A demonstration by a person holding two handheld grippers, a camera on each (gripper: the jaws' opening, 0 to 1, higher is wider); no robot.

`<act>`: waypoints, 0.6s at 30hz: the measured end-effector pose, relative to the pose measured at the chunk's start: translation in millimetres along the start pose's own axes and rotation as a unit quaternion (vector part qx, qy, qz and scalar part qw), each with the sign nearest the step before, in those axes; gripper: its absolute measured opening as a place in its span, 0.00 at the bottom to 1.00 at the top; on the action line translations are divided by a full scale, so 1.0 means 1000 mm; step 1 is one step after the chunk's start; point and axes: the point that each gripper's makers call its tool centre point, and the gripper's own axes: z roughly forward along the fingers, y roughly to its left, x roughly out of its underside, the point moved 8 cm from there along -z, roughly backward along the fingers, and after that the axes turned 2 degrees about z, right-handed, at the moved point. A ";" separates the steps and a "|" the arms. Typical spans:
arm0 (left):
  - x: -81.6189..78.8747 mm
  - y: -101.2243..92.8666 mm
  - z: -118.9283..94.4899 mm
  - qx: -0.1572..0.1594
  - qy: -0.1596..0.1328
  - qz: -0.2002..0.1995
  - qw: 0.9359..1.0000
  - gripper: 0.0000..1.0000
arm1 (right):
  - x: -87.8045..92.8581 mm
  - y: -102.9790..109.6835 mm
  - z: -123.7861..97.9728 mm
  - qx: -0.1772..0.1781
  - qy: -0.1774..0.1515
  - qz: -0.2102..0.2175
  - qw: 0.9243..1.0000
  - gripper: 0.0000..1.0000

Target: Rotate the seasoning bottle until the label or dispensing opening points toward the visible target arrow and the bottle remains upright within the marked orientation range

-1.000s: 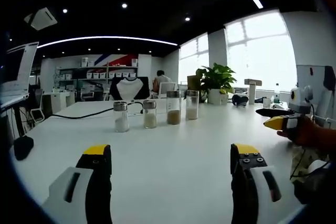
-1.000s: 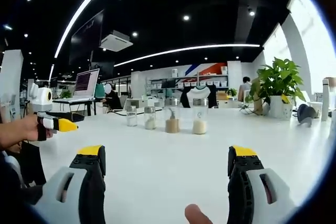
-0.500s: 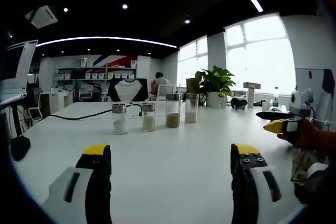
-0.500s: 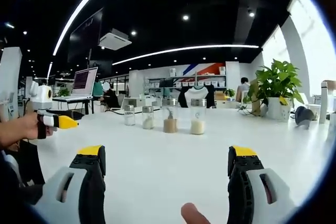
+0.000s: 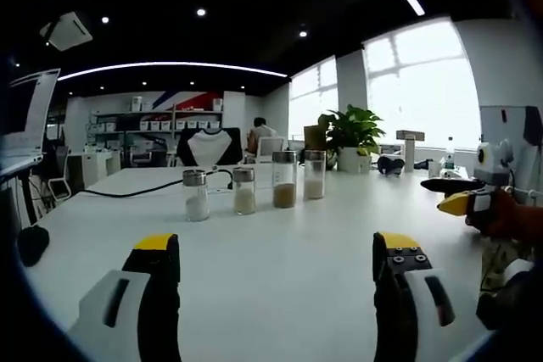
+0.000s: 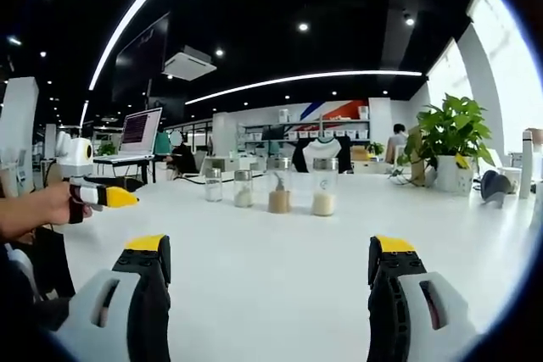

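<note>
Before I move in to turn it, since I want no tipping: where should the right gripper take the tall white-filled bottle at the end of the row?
Probably take the tall bottle around its glass body below the metal cap, coming level from the near, open table side. It stands upright, round and narrow, and its neighbour is close, so keep the right gripper jaws front and back.

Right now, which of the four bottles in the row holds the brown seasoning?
The third bottle from the left, a tall one; the other three hold white or pale contents.
</note>
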 end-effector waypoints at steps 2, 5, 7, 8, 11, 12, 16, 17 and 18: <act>0.001 0.001 0.001 0.001 0.002 -0.002 1.000 0.99 | 0.000 0.000 0.000 0.002 -0.001 0.000 1.000 0.99; 0.001 0.004 0.003 0.000 0.004 -0.004 1.000 0.99 | 0.000 0.000 -0.002 0.005 -0.001 0.002 1.000 0.99; 0.001 0.007 0.004 -0.003 0.003 -0.007 1.000 0.98 | 0.002 -0.001 -0.003 0.003 0.002 0.010 1.000 0.99; 0.001 0.009 0.006 -0.005 0.003 -0.009 1.000 0.98 | 0.001 -0.001 -0.004 0.002 -0.006 0.044 0.999 0.99; 0.001 0.014 0.009 -0.015 0.001 -0.009 1.000 0.96 | -0.001 -0.003 -0.008 0.006 -0.017 0.062 0.998 0.99; 0.001 0.016 0.010 -0.017 0.000 -0.009 1.000 0.96 | -0.002 -0.003 -0.009 0.007 -0.018 0.058 0.998 0.99; 0.001 0.025 0.016 -0.027 0.005 -0.003 1.000 0.96 | -0.005 -0.002 -0.011 0.008 -0.017 0.046 0.999 0.99; 0.001 0.027 0.018 -0.029 0.006 -0.001 1.000 0.96 | -0.007 -0.001 -0.011 0.008 -0.018 0.038 0.999 0.99; 0.000 0.029 0.019 -0.031 0.006 0.001 1.000 0.96 | -0.007 0.000 -0.012 0.007 -0.017 0.032 0.999 0.99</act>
